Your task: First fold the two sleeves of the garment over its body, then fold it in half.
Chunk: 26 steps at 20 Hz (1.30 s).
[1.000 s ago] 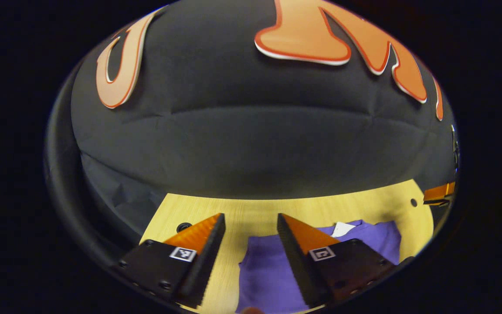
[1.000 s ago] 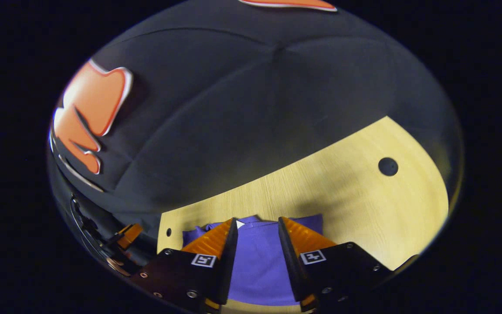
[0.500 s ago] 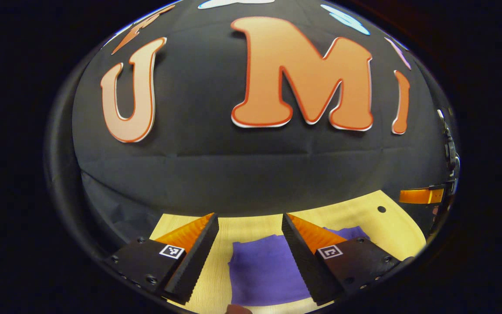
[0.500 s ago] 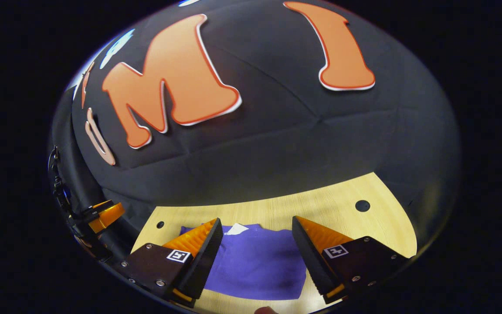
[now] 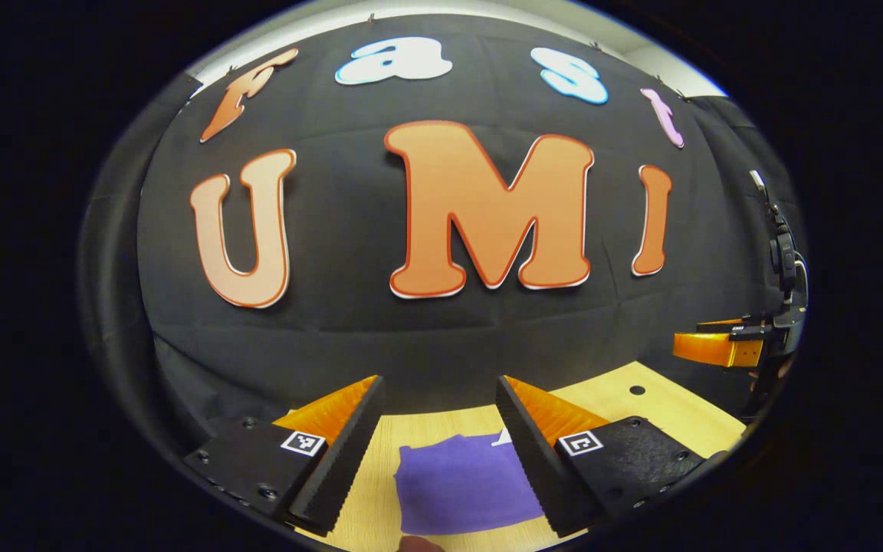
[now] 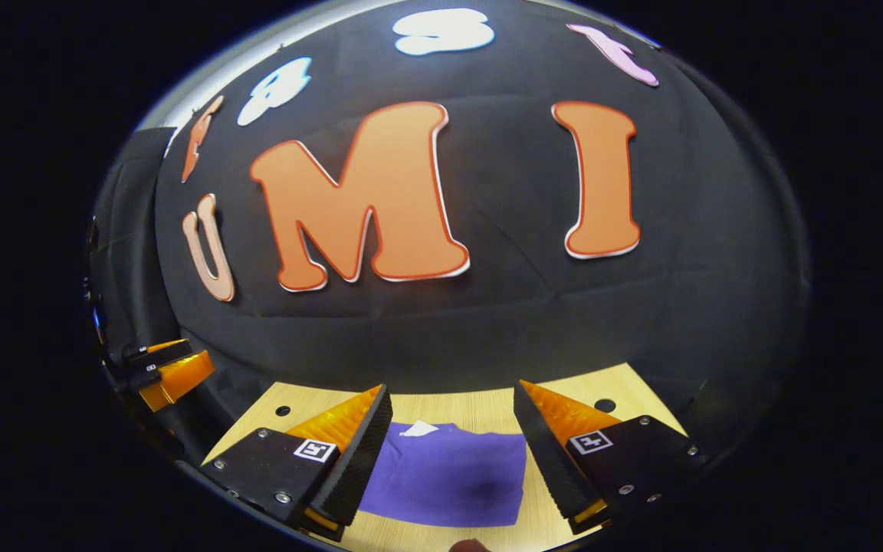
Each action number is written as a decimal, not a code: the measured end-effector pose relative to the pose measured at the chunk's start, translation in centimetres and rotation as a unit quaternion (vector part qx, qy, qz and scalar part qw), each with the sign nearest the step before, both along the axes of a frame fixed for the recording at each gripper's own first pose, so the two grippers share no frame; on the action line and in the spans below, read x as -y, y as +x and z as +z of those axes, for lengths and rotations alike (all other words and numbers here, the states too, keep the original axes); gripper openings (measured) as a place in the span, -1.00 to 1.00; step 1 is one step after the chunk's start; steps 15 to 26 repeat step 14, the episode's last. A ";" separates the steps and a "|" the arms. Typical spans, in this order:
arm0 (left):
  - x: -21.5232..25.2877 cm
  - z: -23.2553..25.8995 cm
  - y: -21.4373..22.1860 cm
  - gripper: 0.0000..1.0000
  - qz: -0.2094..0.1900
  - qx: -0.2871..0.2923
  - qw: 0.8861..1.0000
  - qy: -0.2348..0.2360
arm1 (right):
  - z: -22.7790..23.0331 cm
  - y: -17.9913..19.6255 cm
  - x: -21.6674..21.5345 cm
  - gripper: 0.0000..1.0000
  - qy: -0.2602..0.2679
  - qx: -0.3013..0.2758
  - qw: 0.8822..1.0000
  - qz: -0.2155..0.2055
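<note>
Lying flat on the wooden table (image 6: 480,410) now, the purple garment (image 6: 449,475), a compact folded rectangle with a white tag (image 6: 418,429) at its far edge. Looks finished, sleeves in and halved. Pulled up and back over the last second, left gripper (image 5: 438,429) and right gripper (image 6: 453,441), jaws spread wide, holding nothing, cloth well below. Likely just retreat left.

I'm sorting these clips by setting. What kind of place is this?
Most likely a staged recording booth, not a home: a black cloth wall hangs close behind a pale wooden table with small round holes, and a folded purple garment lies on it below the two open claws.
</note>
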<state>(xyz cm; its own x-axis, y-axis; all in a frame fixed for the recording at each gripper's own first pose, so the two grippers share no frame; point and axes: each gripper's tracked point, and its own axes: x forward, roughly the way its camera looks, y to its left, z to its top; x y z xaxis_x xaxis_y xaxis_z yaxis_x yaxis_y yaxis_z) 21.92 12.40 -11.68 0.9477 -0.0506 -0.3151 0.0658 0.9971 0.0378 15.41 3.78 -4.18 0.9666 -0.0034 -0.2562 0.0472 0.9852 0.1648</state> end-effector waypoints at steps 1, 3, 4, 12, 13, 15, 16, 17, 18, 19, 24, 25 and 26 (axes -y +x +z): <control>0.3 0.8 -0.7 0.89 -0.002 0.010 1.000 -0.005 | 0.7 -0.8 -0.4 0.89 -0.013 0.012 1.000 0.001; 1.6 2.0 -2.8 0.89 -0.005 0.026 0.999 -0.021 | 1.9 -2.0 -1.2 0.89 -0.035 0.034 0.999 -0.001; 1.8 2.6 -3.6 0.89 -0.003 0.039 0.999 -0.027 | 2.2 -2.4 -1.7 0.89 -0.044 0.041 0.998 -0.003; 2.8 2.2 -8.4 0.89 -0.012 0.075 0.996 -0.035 | 2.5 -6.0 -6.2 0.89 -0.066 0.082 0.994 0.014; 3.0 2.0 -8.8 0.89 -0.014 0.073 0.996 -0.045 | 2.2 -6.3 -6.8 0.89 -0.069 0.080 0.994 0.020; 3.0 1.6 -9.2 0.89 -0.014 0.067 0.996 -0.054 | 2.1 -6.6 -7.1 1.00 -0.077 0.080 0.994 0.022; 3.0 1.6 -9.2 0.89 -0.014 0.067 0.996 -0.054 | 2.1 -6.6 -7.1 1.00 -0.077 0.080 0.994 0.022; 3.0 1.6 -9.2 0.89 -0.014 0.067 0.996 -0.054 | 2.1 -6.6 -7.1 1.00 -0.077 0.080 0.994 0.022; 3.0 1.6 -9.2 0.89 -0.014 0.067 0.996 -0.054 | 2.1 -6.6 -7.1 1.00 -0.077 0.080 0.994 0.022; 3.0 1.6 -9.2 0.89 -0.014 0.067 0.996 -0.054 | 2.1 -6.6 -7.1 1.00 -0.077 0.080 0.994 0.022; 3.0 1.6 -9.2 0.89 -0.014 0.067 0.996 -0.054 | 2.1 -6.6 -7.1 1.00 -0.077 0.080 0.994 0.022; 3.0 1.6 -9.2 0.89 -0.014 0.067 0.996 -0.054 | 2.1 -6.6 -7.1 1.00 -0.077 0.080 0.994 0.022; 3.0 1.6 -9.2 0.89 -0.014 0.067 0.996 -0.054 | 2.1 -6.6 -7.1 1.00 -0.077 0.080 0.994 0.022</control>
